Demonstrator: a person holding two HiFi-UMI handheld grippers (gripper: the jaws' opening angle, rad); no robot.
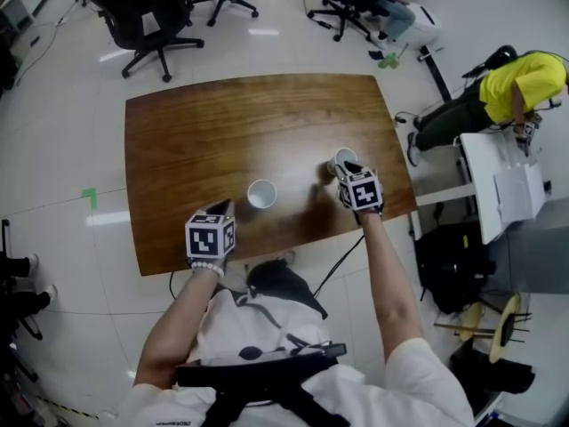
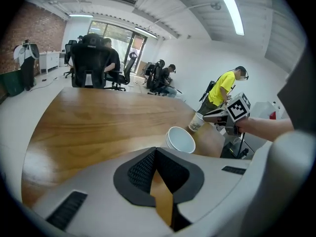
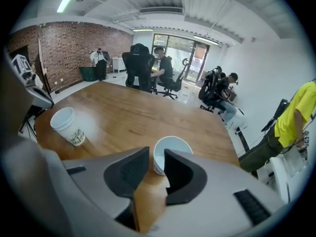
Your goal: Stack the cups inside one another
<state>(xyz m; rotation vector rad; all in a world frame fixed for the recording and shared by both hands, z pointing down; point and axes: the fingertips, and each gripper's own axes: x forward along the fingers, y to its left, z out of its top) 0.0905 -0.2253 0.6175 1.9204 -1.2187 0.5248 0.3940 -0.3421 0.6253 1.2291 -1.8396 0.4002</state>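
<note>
Lining open-jawed right gripper (image 3: 156,158) up on the table's (image 1: 222,123) right-hand cup (image 3: 173,147) for nesting, holding left gripper (image 2: 155,152) shut, empty.

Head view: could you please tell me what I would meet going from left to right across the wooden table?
Left gripper → white cup → second white cup

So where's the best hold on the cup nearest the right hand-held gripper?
Probably its near rim wall: the cup stands upright, mouth open, so the right hand-held gripper, jaws apart, could come down from the person's side, one jaw inside, one outside.
</note>
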